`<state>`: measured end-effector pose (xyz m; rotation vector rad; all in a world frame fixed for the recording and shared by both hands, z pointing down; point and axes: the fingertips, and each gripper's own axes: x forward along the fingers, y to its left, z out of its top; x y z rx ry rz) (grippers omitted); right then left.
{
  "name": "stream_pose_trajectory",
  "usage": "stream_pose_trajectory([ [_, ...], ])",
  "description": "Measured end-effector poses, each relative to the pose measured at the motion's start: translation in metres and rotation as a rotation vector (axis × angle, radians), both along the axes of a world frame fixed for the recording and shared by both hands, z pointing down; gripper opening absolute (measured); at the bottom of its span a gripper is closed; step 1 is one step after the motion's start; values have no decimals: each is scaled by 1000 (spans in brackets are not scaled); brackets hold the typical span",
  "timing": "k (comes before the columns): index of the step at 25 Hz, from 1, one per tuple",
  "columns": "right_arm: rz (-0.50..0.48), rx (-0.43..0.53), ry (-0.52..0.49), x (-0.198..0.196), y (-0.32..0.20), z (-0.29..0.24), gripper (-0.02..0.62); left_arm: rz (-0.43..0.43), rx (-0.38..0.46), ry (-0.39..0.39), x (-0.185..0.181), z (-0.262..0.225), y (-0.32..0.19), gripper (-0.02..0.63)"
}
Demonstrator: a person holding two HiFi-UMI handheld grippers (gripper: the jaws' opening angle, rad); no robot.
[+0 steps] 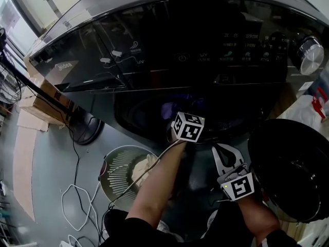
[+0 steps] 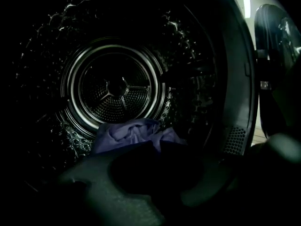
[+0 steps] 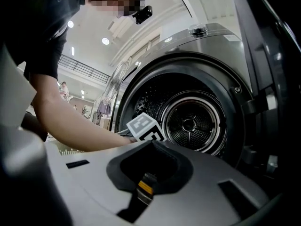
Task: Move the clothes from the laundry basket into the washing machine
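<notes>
Apparently between loads, the left hand-held gripper (image 2: 160, 154) and right hand-held gripper (image 1: 224, 156) were both closed, a purple garment (image 2: 129, 133) lay in the drum (image 2: 113, 86), and the laundry basket (image 1: 115, 176) likely needed reaching next.

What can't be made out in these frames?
1. Whether the left gripper pinches the crumpled purple cloth: left gripper view too dark; in head view the glossy dark washing machine hides its jaws.
2. What lies in the round white slatted laundry basket: head view, the forearm covers part.
3. The control panel labels: head view, too small.
</notes>
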<state>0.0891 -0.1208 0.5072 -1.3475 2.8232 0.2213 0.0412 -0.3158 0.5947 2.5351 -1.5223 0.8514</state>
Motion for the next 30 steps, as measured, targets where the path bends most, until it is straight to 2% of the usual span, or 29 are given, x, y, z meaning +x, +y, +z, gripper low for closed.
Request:
stream_pose_trajectory([
  [1,-1,-1,2,-1,1,1,8,-1,-12,4,2,2,-3,39],
  [2,-2,-4,3,-1,1,1,8,4,-24,20,4,3,-4,119],
  [3,-2,-6,4,-2,2,2,8,10,-33,46,5,3,-2,240],
  [4,-2,-8,5,-2,2,3,8,13,-35,71,5,0,2,273],
  [12,-6,-5,6,-11,0,1,8,52,25,205,-11,-39,69,329],
  [17,-9,-41,7,-21,-3,7,8,75,97,215,-41,-72,125,331],
  [22,-56,-53,-9,-48,-14,1,8,-33,106,246,-88,-75,148,331],
  [26,-190,-79,-6,-99,-6,10,8,-176,109,280,-144,-62,175,330],
  [28,-239,-86,0,-126,2,12,8,-213,83,276,-175,-47,191,331],
  [30,-278,-93,-12,-149,8,13,8,-250,26,241,-205,-20,208,331],
])
